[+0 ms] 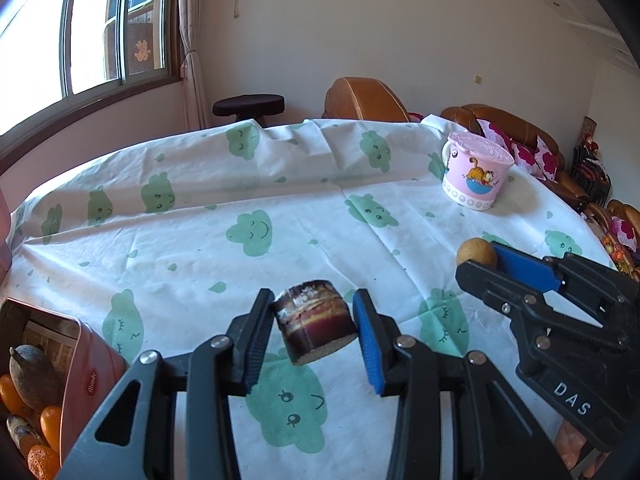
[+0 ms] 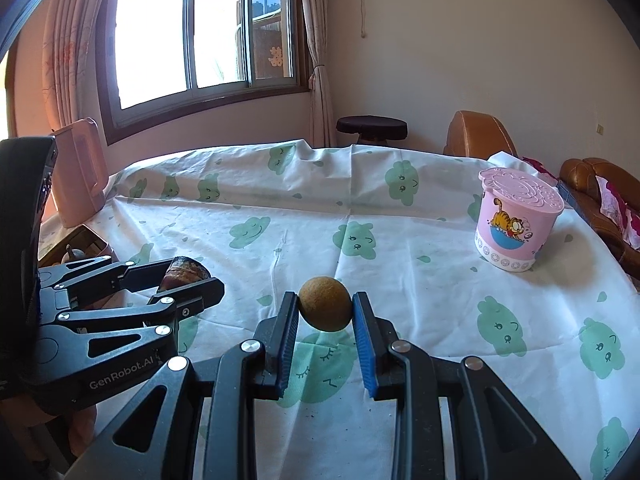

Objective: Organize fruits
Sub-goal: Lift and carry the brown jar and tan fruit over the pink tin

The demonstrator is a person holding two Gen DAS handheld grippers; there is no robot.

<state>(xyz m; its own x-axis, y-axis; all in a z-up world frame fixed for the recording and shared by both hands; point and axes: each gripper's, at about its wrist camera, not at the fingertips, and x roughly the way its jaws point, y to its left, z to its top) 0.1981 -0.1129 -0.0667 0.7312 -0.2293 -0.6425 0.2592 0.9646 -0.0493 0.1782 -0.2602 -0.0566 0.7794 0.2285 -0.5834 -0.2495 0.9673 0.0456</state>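
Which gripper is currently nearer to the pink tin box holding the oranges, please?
Left. The left gripper, shut on a dark sugarcane piece, hangs just beside the pink tin box. The right gripper, holding a round brown fruit, is farther right.

Left wrist view: pink tin (image 1: 86,376) cut off by the frame edge down-left of the left gripper (image 1: 314,334); only one corner and a wall show. Fruit inside partly visible: oranges (image 1: 50,426) and a dark brown piece (image 1: 32,372), all clipped, count unclear. Tin logo too small to read.

The sugarcane chunk (image 1: 316,326) contact with the left finger pad is hidden by the chunk itself.

The right gripper (image 1: 486,264) covers half the round brown fruit (image 1: 474,253).

Right wrist view: left gripper (image 2: 192,280) body hides most of the chunk (image 2: 182,274) and the tin behind it. Sofa (image 2: 592,196) cut off far right.
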